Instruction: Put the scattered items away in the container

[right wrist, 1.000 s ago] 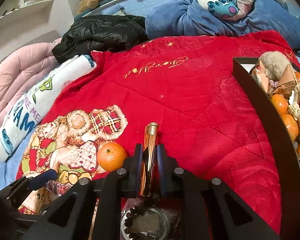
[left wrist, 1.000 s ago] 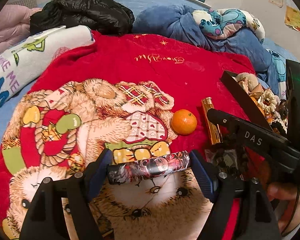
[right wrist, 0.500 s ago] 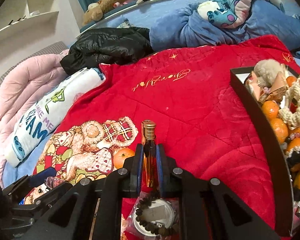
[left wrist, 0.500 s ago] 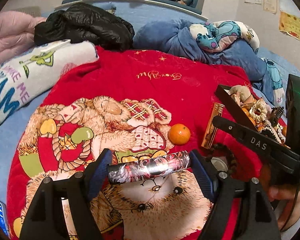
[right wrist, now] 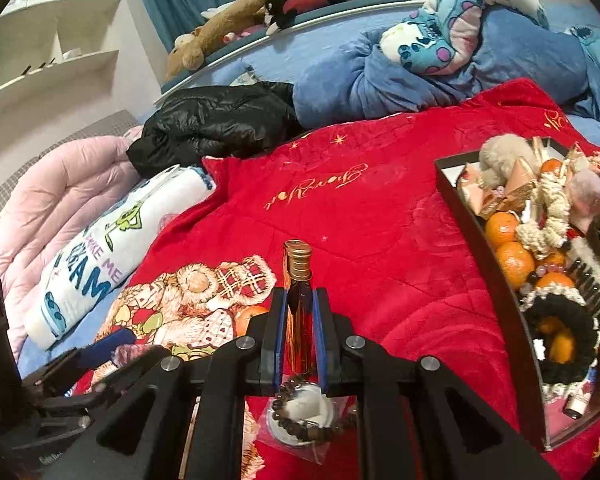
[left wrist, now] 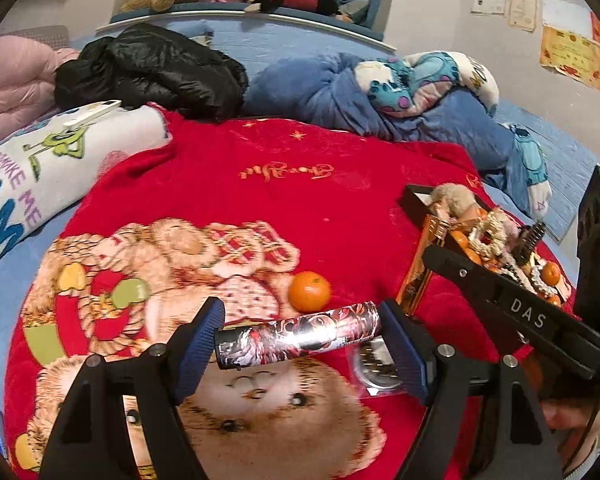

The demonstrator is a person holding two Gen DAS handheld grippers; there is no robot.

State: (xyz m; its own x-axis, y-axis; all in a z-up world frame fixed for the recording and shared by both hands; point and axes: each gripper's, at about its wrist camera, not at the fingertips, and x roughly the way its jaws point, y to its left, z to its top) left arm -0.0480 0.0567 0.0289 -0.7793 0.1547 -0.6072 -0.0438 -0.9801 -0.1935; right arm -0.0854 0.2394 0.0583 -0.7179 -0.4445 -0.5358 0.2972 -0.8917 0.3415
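My left gripper (left wrist: 300, 340) is shut end to end on a red, black and silver printed tube (left wrist: 296, 336) and holds it above the red blanket. My right gripper (right wrist: 299, 312) is shut on a gold bottle (right wrist: 298, 292) with a ribbed cap, lifted off the blanket; the bottle also shows in the left wrist view (left wrist: 418, 268). The black tray (right wrist: 496, 280), full of oranges, plush and knitted pieces, lies at the right, and also shows in the left wrist view (left wrist: 412, 198). A loose orange (left wrist: 309, 291) and a bagged bead bracelet (right wrist: 304, 412) lie on the blanket.
The red teddy-bear blanket (left wrist: 300, 184) covers the bed. A black jacket (left wrist: 152, 68), a white printed blanket (left wrist: 40, 168), a pink quilt (right wrist: 60, 200) and a blue Stitch blanket (right wrist: 460, 48) lie around its far and left sides.
Both grippers have risen with their loads: the tube and the gold bottle are higher above the blanket. The right gripper has moved closer to the tray.
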